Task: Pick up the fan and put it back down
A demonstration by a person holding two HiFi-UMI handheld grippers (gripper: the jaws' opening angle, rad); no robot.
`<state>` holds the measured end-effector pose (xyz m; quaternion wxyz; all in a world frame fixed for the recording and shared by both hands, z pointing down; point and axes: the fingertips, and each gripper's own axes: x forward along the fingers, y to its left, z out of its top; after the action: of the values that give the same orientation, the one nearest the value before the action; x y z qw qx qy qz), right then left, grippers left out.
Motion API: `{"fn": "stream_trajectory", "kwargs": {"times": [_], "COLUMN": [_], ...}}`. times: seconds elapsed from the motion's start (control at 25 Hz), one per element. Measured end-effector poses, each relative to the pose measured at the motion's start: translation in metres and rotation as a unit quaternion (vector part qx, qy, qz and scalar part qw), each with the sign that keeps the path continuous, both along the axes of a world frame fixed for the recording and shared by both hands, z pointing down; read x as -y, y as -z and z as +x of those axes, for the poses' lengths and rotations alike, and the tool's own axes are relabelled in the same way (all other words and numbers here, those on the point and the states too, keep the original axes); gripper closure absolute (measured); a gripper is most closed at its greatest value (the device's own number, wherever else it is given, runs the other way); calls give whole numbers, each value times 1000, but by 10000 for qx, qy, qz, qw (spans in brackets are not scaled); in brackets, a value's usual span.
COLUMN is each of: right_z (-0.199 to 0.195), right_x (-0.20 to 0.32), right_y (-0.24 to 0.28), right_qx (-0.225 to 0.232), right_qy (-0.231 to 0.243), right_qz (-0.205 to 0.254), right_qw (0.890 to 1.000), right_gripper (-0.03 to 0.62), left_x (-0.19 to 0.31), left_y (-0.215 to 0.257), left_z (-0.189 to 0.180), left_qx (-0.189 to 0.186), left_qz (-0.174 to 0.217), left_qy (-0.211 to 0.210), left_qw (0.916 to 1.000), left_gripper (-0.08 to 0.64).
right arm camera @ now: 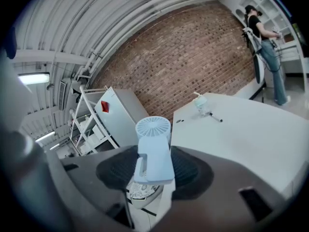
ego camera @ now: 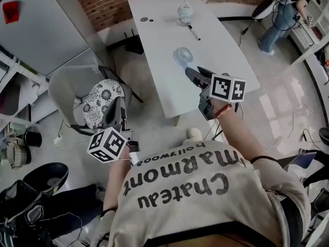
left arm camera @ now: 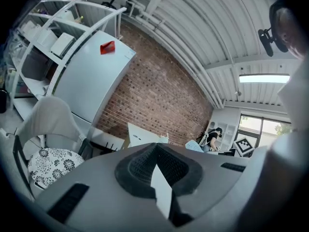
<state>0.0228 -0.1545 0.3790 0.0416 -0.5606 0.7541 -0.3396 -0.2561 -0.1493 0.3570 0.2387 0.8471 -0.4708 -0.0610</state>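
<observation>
White table | fan held over it, inside edges | right tongs clamped

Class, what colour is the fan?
Pale blue fan; right gripper view shows it best.

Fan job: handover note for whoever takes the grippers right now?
Right gripper: shut on the fan, gripping its body below the round head, head pointing up.
Left gripper: jaws together with nothing in them, held low near the chair.
Fan: lifted, apparently clear of the white table, near the table's near edge.
Done: the pick-up.
Left: set the fan back down on the table, then open the right jaws.
</observation>
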Motion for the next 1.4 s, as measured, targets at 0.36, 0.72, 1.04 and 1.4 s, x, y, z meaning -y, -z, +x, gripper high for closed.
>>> {"fn": "stream_trajectory", "kwargs": {"times": [0.36,0.72,1.04,1.4], "right_z": [-10,-31,-27,-18], "right_x": [20,82,126,147], "right_y": [-21,-29,-40,-75], "right_qx": [60,77,402,440], "right_qy": [499,1091,1335,1437], "right_qz": [-198,-323,-465,-893], "right_qw": [9985,9935,9891,9846], "right_gripper": [377,377,377,377], "left_x": [2,32,44,43], "left_y": [-10,-9,-15,-29], "left_z": [8,-4,-8,-19], "left_qx": [-16,-24,-2,22], "left_qz": [-76,-137,-235,-440], "left_qy": [286,820,1339,1821], "left_qw": [9996,9965,9907,9823], "left_gripper": [560,560,560,560]}}
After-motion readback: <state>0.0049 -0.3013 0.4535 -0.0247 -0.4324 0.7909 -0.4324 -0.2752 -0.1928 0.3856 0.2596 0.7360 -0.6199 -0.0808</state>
